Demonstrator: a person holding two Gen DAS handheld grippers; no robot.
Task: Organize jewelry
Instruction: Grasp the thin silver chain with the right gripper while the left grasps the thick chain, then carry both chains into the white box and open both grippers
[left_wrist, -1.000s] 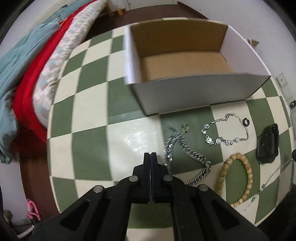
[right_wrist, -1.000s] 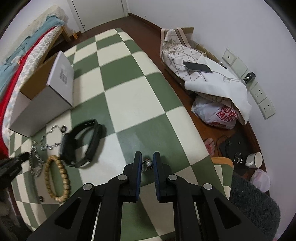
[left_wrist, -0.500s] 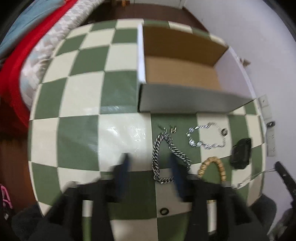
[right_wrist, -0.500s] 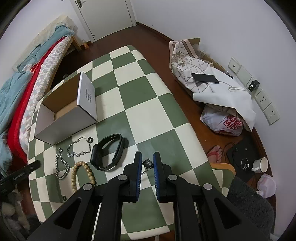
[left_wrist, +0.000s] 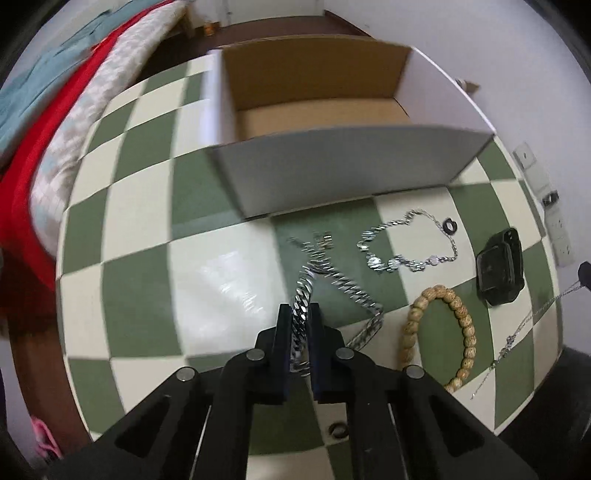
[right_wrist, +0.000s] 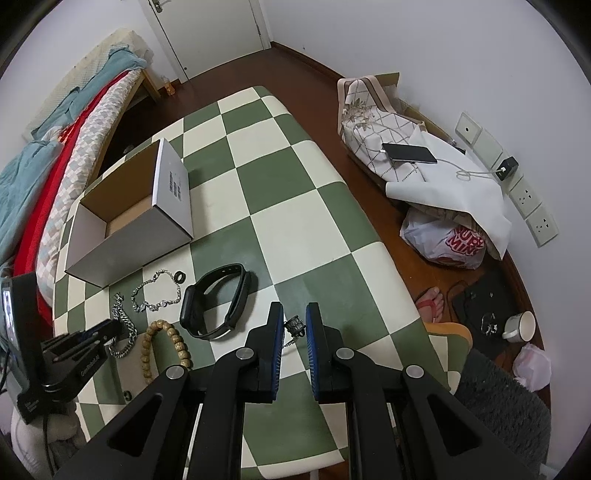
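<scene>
In the left wrist view, the bedding (left_wrist: 55, 122) fills the upper left of the frame, beside the checkered table (left_wrist: 140, 236). The open cardboard box (left_wrist: 332, 162) stands at upper centre; it appears empty.

At lower centre, the left gripper (left_wrist: 299, 317) has its jaws closed on the heavy silver chain (left_wrist: 332, 280). One strand of links runs between the pads; the rest trails up and to the right across the table, below the box's near wall. The chain is blurred.

Right of the chain lie the thin silver bracelet (left_wrist: 410, 247) and a small black ring (left_wrist: 450, 225). Lower right: the wooden bead bracelet (left_wrist: 439, 332). Further right: the black smartwatch (left_wrist: 500, 269). A fine necklace chain (left_wrist: 517, 332) crosses the right edge.

In the right wrist view, the same box sits at centre left and the jewelry lies below it. At lower centre, the right gripper (right_wrist: 294, 325) is clamped on a small dark metal pendant (right_wrist: 294, 325), with the fine chain hanging from it.

Step in hand, as judged: both grippers have secured an item; nothing is in the box yet.

Next move, as judged: raise the heavy silver chain until its trailing length clears the table and the box wall, carry it over the box opening, then release. Watch that trailing links do not drag the neighbouring bracelets.
</scene>
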